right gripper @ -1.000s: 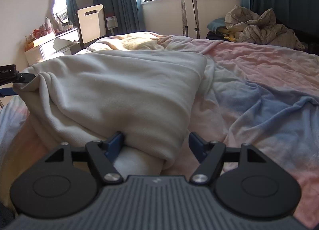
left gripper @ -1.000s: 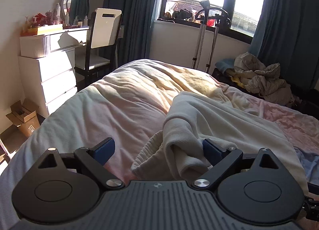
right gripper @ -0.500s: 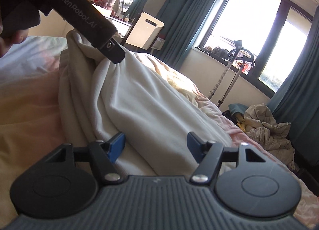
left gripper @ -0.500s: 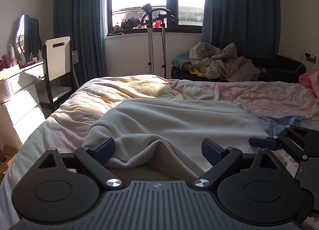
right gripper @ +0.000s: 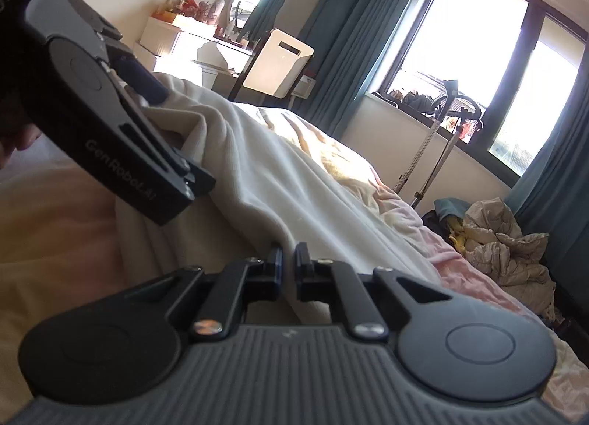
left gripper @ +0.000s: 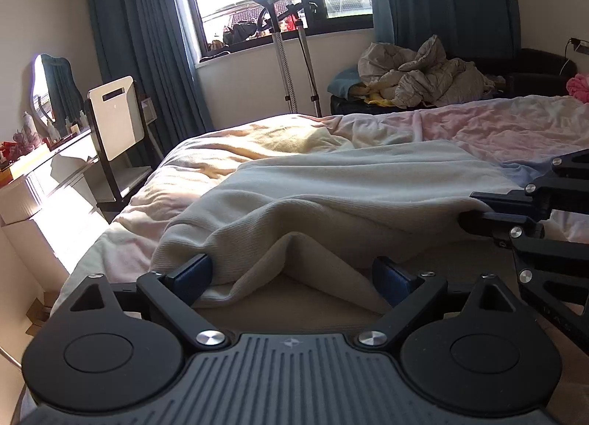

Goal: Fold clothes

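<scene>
A cream sweatshirt (left gripper: 331,196) lies on the bed with its near hem raised. My left gripper (left gripper: 294,274) is open, its blue pads either side of a bunched fold of the hem. My right gripper (right gripper: 288,263) is shut on the hem's right corner and also shows at the right of the left wrist view (left gripper: 478,211). The sweatshirt (right gripper: 265,174) stretches between the two grippers. The left gripper shows at upper left of the right wrist view (right gripper: 162,104), with cloth between its fingers.
The bed (left gripper: 497,126) has a pink and yellow cover. A white dresser (left gripper: 44,196) and chair (left gripper: 117,119) stand left. A clothes pile (left gripper: 416,75) and a metal stand (left gripper: 291,56) are by the window.
My right gripper has closed on the sweatshirt hem. Both grippers have moved closer together along the near edge, and the hem is lifted between them.
</scene>
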`<state>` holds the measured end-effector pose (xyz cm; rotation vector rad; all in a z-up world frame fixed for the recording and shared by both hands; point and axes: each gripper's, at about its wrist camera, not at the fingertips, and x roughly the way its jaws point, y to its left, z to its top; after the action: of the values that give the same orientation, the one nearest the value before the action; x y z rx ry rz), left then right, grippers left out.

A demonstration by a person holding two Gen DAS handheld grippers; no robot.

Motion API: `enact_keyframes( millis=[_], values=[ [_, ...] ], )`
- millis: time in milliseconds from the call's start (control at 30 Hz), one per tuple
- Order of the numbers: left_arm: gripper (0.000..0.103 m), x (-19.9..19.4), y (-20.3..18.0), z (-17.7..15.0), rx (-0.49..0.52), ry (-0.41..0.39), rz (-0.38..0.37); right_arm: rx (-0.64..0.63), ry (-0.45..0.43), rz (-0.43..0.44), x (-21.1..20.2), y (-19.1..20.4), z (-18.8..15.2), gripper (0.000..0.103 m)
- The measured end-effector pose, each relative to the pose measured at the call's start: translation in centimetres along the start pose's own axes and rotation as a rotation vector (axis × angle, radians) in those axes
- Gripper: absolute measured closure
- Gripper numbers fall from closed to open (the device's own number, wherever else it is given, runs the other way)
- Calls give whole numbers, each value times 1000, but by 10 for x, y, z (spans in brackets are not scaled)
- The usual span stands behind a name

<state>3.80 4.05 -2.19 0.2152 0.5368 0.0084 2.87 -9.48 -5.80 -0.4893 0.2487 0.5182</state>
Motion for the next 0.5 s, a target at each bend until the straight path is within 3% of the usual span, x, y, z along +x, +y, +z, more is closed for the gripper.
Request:
enact_keyframes(
  millis=[167, 333, 433, 500],
  values=[
    [8, -5, 14, 1, -180, 26, -6, 163, -67, -22, -27, -29, 13, 96],
    [8, -15, 27, -12, -413, -3, 62, 173, 0, 3, -24, -19, 5, 95],
    [8, -17, 42, -19, -533, 38, 113, 188, 8, 2, -24, -16, 2, 95],
    [8, -12, 60, -29, -691, 84, 27, 200, -6, -4, -26, -18, 3, 94]
  ],
)
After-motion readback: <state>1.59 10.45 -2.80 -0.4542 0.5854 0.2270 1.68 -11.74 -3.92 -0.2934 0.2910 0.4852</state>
